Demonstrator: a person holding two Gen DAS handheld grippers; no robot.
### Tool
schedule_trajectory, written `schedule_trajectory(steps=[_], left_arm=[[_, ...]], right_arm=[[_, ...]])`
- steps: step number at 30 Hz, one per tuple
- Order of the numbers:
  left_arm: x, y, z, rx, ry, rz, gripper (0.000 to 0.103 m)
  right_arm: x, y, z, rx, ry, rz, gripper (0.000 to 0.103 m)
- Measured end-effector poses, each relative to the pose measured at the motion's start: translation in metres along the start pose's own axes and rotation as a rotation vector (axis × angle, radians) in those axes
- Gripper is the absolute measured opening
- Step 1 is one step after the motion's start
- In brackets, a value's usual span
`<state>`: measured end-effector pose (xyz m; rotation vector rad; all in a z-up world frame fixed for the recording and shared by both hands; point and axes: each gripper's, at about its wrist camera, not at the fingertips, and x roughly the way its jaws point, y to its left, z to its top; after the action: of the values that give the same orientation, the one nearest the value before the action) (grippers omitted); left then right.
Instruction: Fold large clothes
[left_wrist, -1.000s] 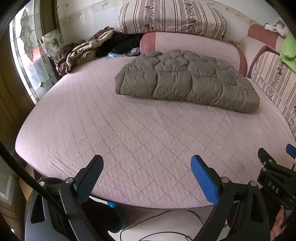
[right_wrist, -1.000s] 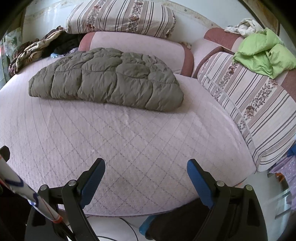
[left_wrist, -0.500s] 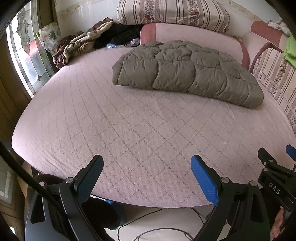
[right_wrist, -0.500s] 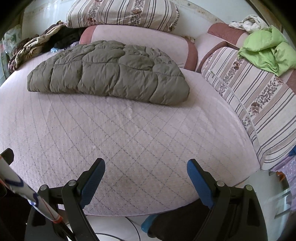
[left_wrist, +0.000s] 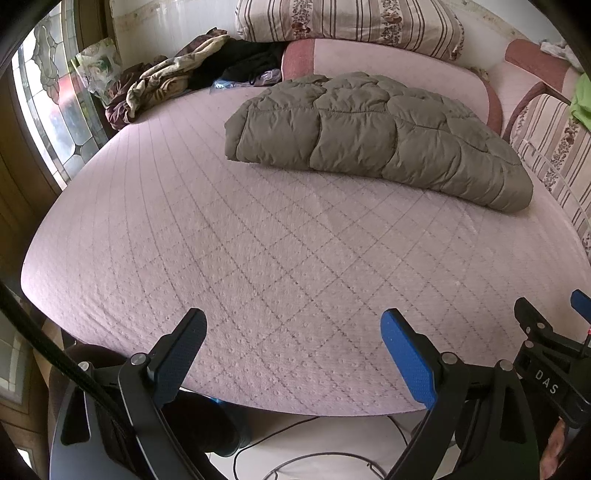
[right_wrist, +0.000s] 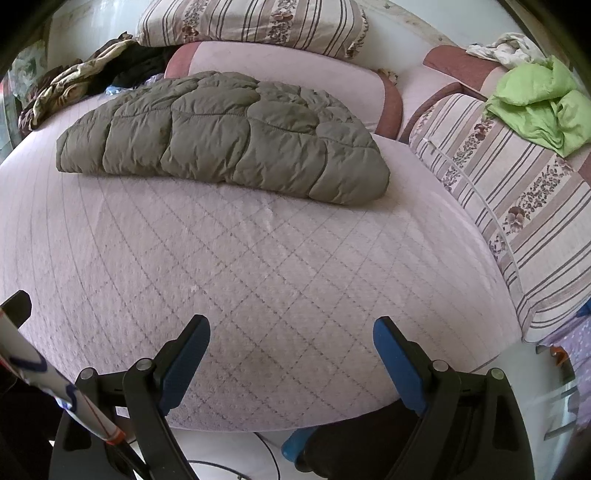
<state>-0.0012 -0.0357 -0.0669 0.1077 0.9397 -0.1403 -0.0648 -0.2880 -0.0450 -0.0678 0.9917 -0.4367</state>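
Note:
A puffy olive-grey quilted jacket (left_wrist: 373, 136) (right_wrist: 225, 136) lies folded into a long bundle at the far side of the pink quilted bed (left_wrist: 258, 266) (right_wrist: 240, 280). My left gripper (left_wrist: 293, 332) hovers open over the bed's near edge, nothing between its blue pads. My right gripper (right_wrist: 291, 339) is likewise open and empty above the near edge. Both are well short of the jacket. Part of the right gripper's body shows at the right rim of the left wrist view.
Striped floral cushions (right_wrist: 517, 206) line the right side and a striped pillow (left_wrist: 347, 26) lies at the head. A heap of dark and tan clothes (left_wrist: 173, 81) sits far left. A green garment (right_wrist: 539, 99) lies on the right backrest. Cables (left_wrist: 295, 454) run on the floor.
Both grippers have moved forward and a little higher over the bed, so the jacket looks closer and lower in both views. Both stay open and empty.

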Motion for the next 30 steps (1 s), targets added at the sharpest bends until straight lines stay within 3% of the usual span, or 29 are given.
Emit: schedule_trajectory(steps=[30], left_arm=[[0.0065, -0.0020, -0.0038, 0.002, 0.009, 0.015, 0.095]], right_arm=[[0.0056, 0.0038, -0.0024, -0.023, 0.009, -0.015, 0.093]])
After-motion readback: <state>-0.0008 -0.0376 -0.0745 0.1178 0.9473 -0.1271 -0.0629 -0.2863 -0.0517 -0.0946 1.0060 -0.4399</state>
